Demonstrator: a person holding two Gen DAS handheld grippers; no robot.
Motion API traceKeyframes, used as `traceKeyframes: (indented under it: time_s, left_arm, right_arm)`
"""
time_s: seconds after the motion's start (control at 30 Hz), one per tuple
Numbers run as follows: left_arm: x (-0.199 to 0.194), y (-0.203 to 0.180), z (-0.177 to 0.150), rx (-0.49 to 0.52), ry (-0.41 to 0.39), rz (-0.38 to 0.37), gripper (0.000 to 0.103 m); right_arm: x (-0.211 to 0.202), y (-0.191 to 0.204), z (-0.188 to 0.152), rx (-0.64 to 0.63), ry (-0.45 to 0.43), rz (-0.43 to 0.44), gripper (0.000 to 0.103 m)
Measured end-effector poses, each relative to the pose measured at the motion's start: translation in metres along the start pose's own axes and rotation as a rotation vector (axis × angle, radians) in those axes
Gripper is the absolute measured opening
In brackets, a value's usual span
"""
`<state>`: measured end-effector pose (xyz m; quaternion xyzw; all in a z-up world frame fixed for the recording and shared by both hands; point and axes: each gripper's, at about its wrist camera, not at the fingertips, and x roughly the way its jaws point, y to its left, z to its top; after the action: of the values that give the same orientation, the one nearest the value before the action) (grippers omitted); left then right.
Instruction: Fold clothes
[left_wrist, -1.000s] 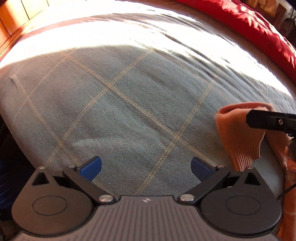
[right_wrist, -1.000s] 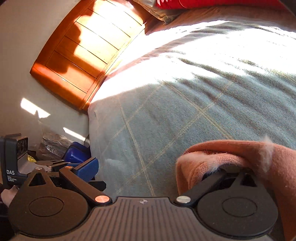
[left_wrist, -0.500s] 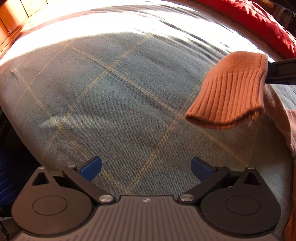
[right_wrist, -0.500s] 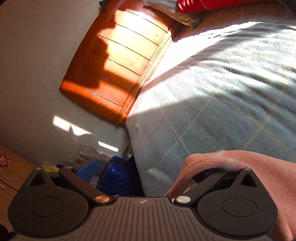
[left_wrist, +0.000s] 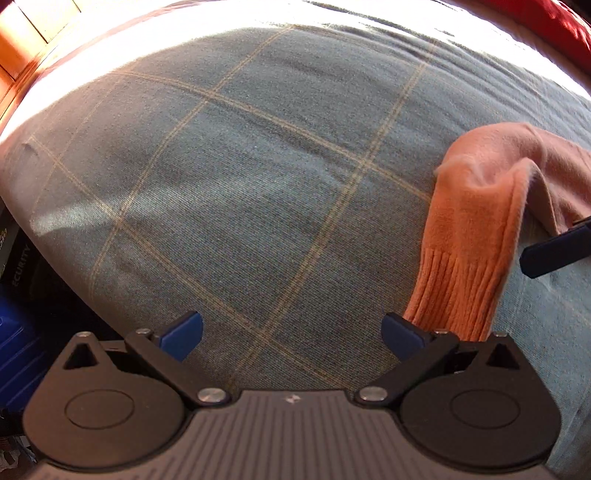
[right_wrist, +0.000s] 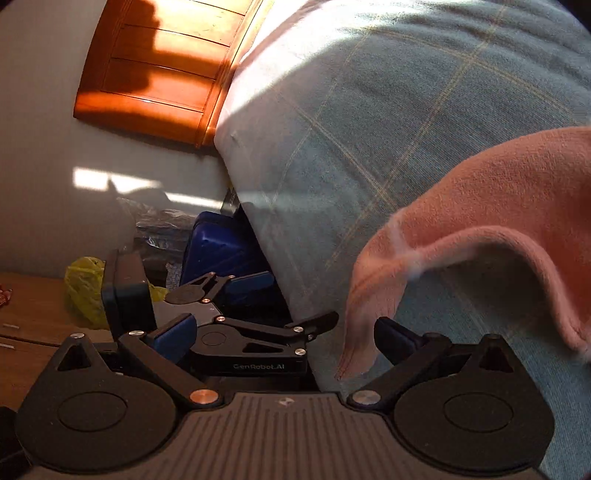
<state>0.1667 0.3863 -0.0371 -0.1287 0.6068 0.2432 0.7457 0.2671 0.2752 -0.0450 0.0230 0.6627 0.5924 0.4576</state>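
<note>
A salmon-pink knit garment (left_wrist: 476, 206) lies on the grey-blue checked bedspread (left_wrist: 258, 177). Its sleeve is folded over, and the ribbed cuff (left_wrist: 454, 291) points down toward my left gripper's right finger. My left gripper (left_wrist: 291, 336) is open and holds nothing, with the cuff just beyond its right pad. The right gripper (right_wrist: 284, 338) is also open. The pink garment (right_wrist: 480, 206) arches above and beside its right finger, with a loose end (right_wrist: 364, 321) hanging between the fingers, not pinched. One finger of the right gripper (left_wrist: 554, 254) shows at the right edge.
The bed's corner and side edge (right_wrist: 258, 221) drop off to the left. A wooden headboard (right_wrist: 155, 74), a blue case (right_wrist: 218, 251) and a yellow bag (right_wrist: 85, 288) are beside the bed. A red quilt (left_wrist: 546, 22) lies at the far side.
The sleeve that hung over the right gripper's right finger was lifted, then came off it. It now rests folded over on the bedspread, cuff nearer my left gripper.
</note>
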Motion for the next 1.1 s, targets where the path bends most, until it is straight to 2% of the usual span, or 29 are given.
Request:
traceKeyframes:
  time_s: [0.07, 0.13, 0.3, 0.4, 0.47, 0.5, 0.63, 0.73, 0.8, 0.83, 0.9, 1.1]
  left_arm:
    - [-0.004, -0.003, -0.004, 0.004, -0.019, 0.008, 0.102]
    - [-0.017, -0.008, -0.006, 0.029, -0.073, 0.004, 0.102]
    - [-0.062, -0.028, -0.010, 0.111, -0.211, 0.034, 0.102]
    - [-0.080, -0.038, -0.008, 0.120, -0.250, -0.047, 0.103]
    - [-0.073, -0.051, -0.001, 0.144, -0.261, -0.123, 0.103]
    - [-0.062, -0.061, 0.003, 0.172, -0.272, -0.122, 0.103]
    - [-0.011, -0.106, 0.017, 0.299, -0.332, 0.038, 0.103]
    - [0.018, -0.121, 0.025, 0.355, -0.356, 0.224, 0.103]
    - [0.024, -0.117, 0.030, 0.345, -0.399, 0.353, 0.103]
    - [0.023, -0.111, 0.034, 0.315, -0.420, 0.393, 0.103]
    - [0.013, -0.094, 0.045, 0.243, -0.473, 0.421, 0.103]
    - [-0.010, -0.059, 0.081, 0.149, -0.602, 0.548, 0.103]
  right_arm:
    - [-0.006, -0.007, -0.017, -0.029, 0.018, -0.095, 0.103]
    - [-0.018, -0.018, -0.035, -0.032, 0.021, -0.154, 0.103]
    - [-0.049, -0.035, -0.069, -0.033, 0.014, -0.253, 0.103]
    - [-0.062, -0.039, -0.077, -0.030, -0.012, -0.265, 0.103]
    - [-0.068, -0.039, -0.082, -0.032, -0.046, -0.265, 0.103]
    - [-0.071, -0.040, -0.083, -0.034, -0.064, -0.265, 0.103]
    - [-0.079, -0.034, -0.077, -0.033, -0.133, -0.291, 0.103]
    - [-0.087, -0.033, -0.075, -0.034, -0.174, -0.303, 0.103]
    - [-0.093, -0.035, -0.078, -0.036, -0.193, -0.322, 0.103]
    - [-0.094, -0.036, -0.079, -0.034, -0.197, -0.327, 0.103]
    - [-0.095, -0.038, -0.080, -0.028, -0.201, -0.335, 0.103]
    - [-0.098, -0.043, -0.084, -0.012, -0.213, -0.358, 0.103]
